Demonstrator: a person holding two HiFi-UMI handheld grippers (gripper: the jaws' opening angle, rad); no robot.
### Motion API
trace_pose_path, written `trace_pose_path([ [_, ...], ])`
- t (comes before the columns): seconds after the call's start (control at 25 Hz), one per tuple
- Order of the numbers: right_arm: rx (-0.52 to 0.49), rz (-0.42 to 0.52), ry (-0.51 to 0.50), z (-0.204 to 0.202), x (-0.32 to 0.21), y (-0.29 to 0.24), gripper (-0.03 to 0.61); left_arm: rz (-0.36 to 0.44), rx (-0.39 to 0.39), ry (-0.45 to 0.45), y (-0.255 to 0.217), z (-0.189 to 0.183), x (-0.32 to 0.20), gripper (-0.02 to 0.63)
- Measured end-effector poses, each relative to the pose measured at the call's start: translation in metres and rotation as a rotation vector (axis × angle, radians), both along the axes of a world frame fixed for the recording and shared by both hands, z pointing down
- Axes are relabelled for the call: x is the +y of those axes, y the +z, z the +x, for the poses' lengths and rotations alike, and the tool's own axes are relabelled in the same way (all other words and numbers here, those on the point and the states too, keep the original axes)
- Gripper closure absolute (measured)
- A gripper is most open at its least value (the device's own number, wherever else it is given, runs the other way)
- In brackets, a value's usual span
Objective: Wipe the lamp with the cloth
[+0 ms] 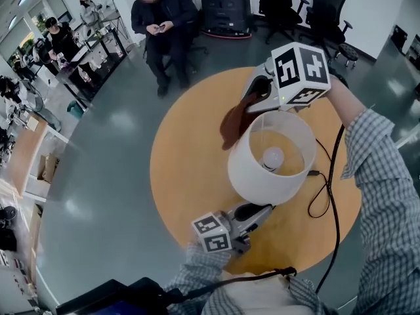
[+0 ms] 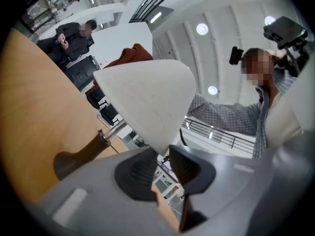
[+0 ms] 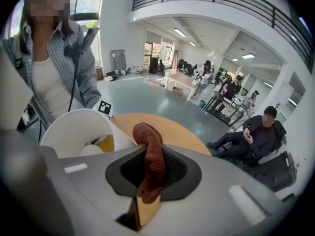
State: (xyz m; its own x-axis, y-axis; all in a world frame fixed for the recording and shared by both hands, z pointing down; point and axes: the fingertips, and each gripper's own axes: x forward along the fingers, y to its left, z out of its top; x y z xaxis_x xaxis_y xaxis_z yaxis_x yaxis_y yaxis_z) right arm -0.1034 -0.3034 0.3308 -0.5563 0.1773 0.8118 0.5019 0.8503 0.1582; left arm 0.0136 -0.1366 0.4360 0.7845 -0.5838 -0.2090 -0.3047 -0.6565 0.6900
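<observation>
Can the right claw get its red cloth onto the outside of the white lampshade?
Probably yes: the right claw holds the cloth right beside the lampshade, at its rim, and nothing seems to lie between them.

The left gripper points nearly level, its jaws seemingly pinching the lampshade at its rim. The right gripper, on an outstretched plaid-sleeved arm, tilts downward, jaws clamped on the cloth.

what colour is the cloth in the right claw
The cloth is rusty reddish-brown, best seen in the right gripper view.
</observation>
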Motion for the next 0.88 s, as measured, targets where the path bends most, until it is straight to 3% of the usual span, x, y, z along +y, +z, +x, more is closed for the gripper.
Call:
trace_pose_path([
  [0.16, 0.103, 0.095, -0.123, -0.003, 0.010, -0.003, 0.535, 0.000, 0.009, -0.002, -0.001, 0.000, -0.004, 0.540],
  [0.36, 0.122, 0.190, -0.272, -0.011, 0.053, -0.018, 0.535, 0.003, 0.000, 0.008, -0.002, 0.000, -0.003, 0.540],
  [0.6, 0.189, 0.381, -0.474, -0.013, 0.100, -0.020, 0.535, -0.001, 0.016, 0.003, 0.004, -0.005, 0.003, 0.540],
  [0.72, 0.161, 0.412, -0.497, -0.009, 0.122, -0.020, 0.535, -0.003, 0.020, 0.003, 0.011, -0.006, 0.007, 0.540],
  [0.88, 0.051, 0.426, -0.492, -0.010, 0.140, -0.047, 0.535, -0.008, 0.023, 0.000, 0.004, -0.010, 0.000, 0.540],
])
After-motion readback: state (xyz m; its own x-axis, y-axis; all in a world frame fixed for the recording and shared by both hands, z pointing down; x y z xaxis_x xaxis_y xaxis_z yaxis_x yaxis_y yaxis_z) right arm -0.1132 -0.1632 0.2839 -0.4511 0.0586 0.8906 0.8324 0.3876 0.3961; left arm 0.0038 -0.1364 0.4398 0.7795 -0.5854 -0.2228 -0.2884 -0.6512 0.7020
